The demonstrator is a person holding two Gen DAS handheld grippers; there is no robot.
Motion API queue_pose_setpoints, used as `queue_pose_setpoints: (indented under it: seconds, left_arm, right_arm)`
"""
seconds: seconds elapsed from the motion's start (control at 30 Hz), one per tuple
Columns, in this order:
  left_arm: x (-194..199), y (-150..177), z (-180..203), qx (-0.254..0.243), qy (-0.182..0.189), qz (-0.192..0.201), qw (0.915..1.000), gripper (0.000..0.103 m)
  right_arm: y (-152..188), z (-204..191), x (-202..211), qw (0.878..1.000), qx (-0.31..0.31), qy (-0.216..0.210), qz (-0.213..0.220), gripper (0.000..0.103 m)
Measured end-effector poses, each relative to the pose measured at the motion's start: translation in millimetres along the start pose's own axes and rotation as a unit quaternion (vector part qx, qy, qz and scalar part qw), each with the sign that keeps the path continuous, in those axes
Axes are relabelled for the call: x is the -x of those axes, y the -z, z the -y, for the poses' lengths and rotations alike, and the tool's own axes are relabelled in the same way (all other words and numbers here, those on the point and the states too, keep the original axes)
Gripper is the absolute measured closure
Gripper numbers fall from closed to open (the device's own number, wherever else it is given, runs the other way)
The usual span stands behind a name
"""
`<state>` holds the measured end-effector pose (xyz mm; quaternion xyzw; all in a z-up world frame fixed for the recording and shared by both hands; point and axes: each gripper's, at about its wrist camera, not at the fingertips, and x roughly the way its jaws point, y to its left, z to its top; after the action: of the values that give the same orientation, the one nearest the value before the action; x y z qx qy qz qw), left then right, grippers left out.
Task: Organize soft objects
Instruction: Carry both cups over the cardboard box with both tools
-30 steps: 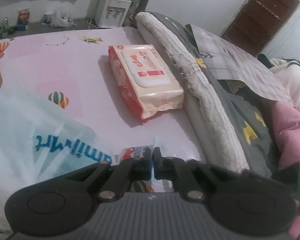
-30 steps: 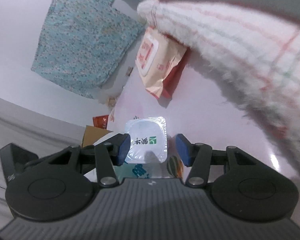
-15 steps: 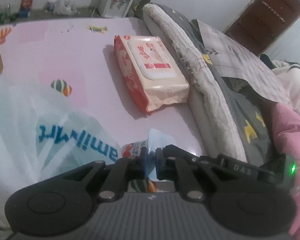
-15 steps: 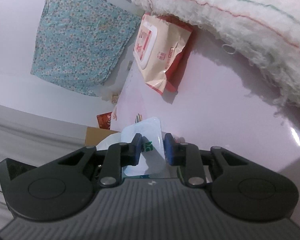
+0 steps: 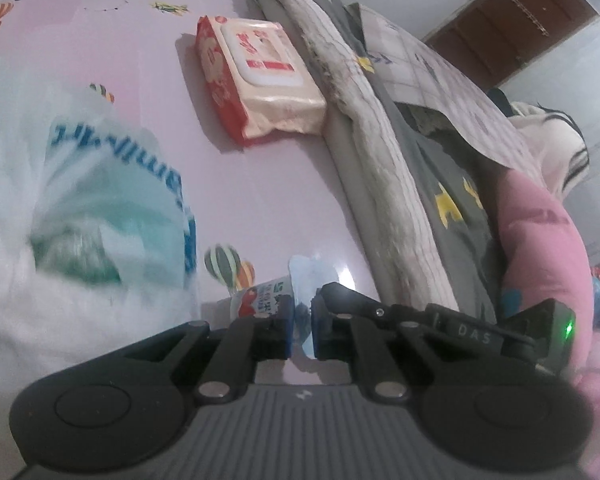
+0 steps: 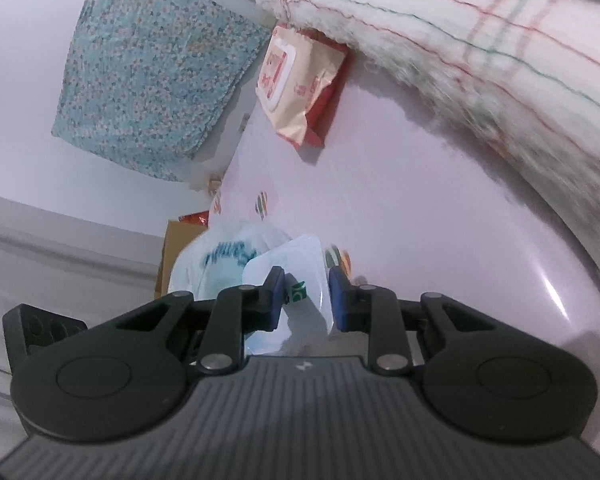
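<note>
A small yogurt cup with a red print and a pale foil lid sits low over the pink table. My left gripper is shut on the thin edge of the lid. From the right, a black finger of the other gripper reaches the same cup. In the right wrist view my right gripper is shut on the cup, its blue pads pressing both sides of the lid. A wet wipes pack lies farther back. A white plastic bag lies left of the cup.
A folded white blanket and grey bedding run along the table's right edge. Something pink and padded bulges at the right. A cardboard box stands behind the bag. A floral cloth hangs on the wall.
My right gripper's jaws closed from wide apart onto the cup. The lid's edge came between the left pads. The left view shifted, so the wipes pack looks farther off and the bag fills more of the left.
</note>
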<state>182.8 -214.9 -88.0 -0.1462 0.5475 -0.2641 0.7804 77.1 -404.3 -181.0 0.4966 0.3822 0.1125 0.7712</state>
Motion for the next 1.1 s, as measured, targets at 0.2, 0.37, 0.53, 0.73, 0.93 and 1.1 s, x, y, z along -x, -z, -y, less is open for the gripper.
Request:
queue_pose_setpoints:
  seconds: [0.2, 0.37, 0.53, 0.73, 0.93, 1.1]
  left_arm:
    - [18, 40, 7, -0.001, 0.006, 0.013, 0.9999, 0.093]
    - [44, 57, 10, 0.004, 0.013, 0.038, 0.9992, 0.093]
    - [96, 61, 8, 0.008, 0.030, 0.100, 0.9945, 0.093]
    - [177, 64, -16, 0.025, 0.019, 0.203, 0.9788, 0.091]
    - [247, 74, -63, 0.074, -0.009, 0.275, 0.9586, 0.091]
    - [281, 81, -113, 0.130, -0.027, 0.307, 0.9426, 0.091]
  right_arm:
    - [29, -3, 28, 1.000, 0.024, 0.007, -0.015, 0.079]
    - [39, -21, 44, 0.999, 0.041, -0.002, -0.024, 0.079]
    - [42, -75, 55, 0.995, 0.097, -0.025, -0.023, 0.079]
    - [53, -165, 30, 0.980, 0.177, -0.069, -0.050, 0.079]
    - [76, -244, -23, 0.962, 0.224, -0.110, -0.109, 0.079]
    - [97, -287, -79, 0.949, 0.236, -0.111, -0.175, 0.079]
